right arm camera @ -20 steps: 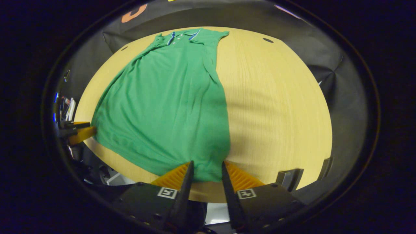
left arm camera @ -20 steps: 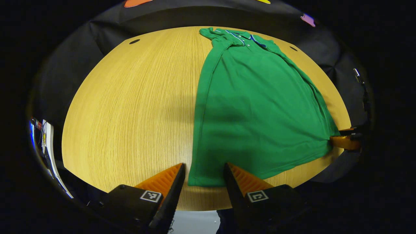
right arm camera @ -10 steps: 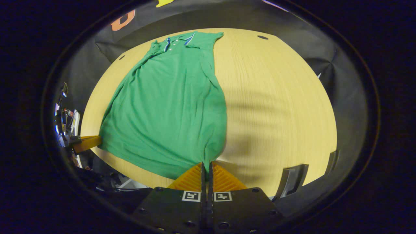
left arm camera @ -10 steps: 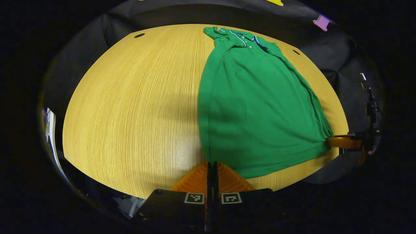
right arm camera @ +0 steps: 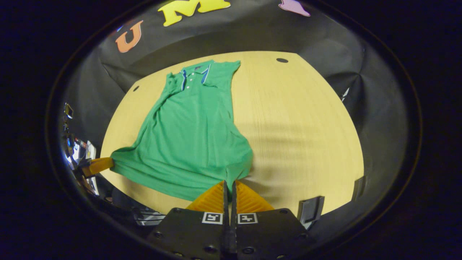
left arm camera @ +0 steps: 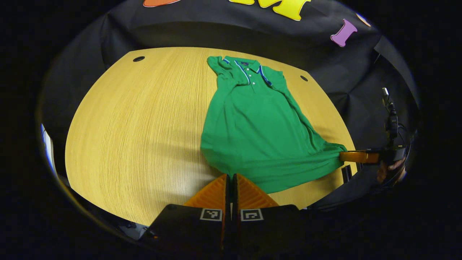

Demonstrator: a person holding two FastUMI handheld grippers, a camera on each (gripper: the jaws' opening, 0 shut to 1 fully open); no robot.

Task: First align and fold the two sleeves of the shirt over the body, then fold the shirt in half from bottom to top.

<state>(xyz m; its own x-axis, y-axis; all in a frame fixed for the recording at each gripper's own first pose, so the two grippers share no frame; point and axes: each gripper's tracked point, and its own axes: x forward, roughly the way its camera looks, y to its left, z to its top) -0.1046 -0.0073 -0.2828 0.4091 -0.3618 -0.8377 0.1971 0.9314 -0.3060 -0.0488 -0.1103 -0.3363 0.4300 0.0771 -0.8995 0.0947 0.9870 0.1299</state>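
Note:
A green polo shirt (left arm camera: 260, 130) lies on the wooden table (left arm camera: 126, 126), collar (left arm camera: 249, 68) at the far end and sleeves tucked in over the body. My left gripper (left arm camera: 230, 178) is shut on the near left hem corner. The right gripper (left arm camera: 357, 157) shows at the far right, pinching the other hem corner. In the right gripper view the shirt (right arm camera: 191, 133) stretches away from my right gripper (right arm camera: 229, 185), which is shut on its hem corner; the left gripper (right arm camera: 99, 165) holds the opposite corner. The hem hangs raised and taut between the two.
The table has small round holes near its far corners (left arm camera: 138, 59) (right arm camera: 282, 60). A dark bracket (right arm camera: 310, 210) sits at the near table edge on the right. Bare wood (right arm camera: 296, 119) lies beside the shirt. A hand (left arm camera: 391, 171) holds the right gripper.
Both grippers went from open to shut on the hem corners, then rose, lifting the hem off the table. The shirt looks smaller and farther off now.

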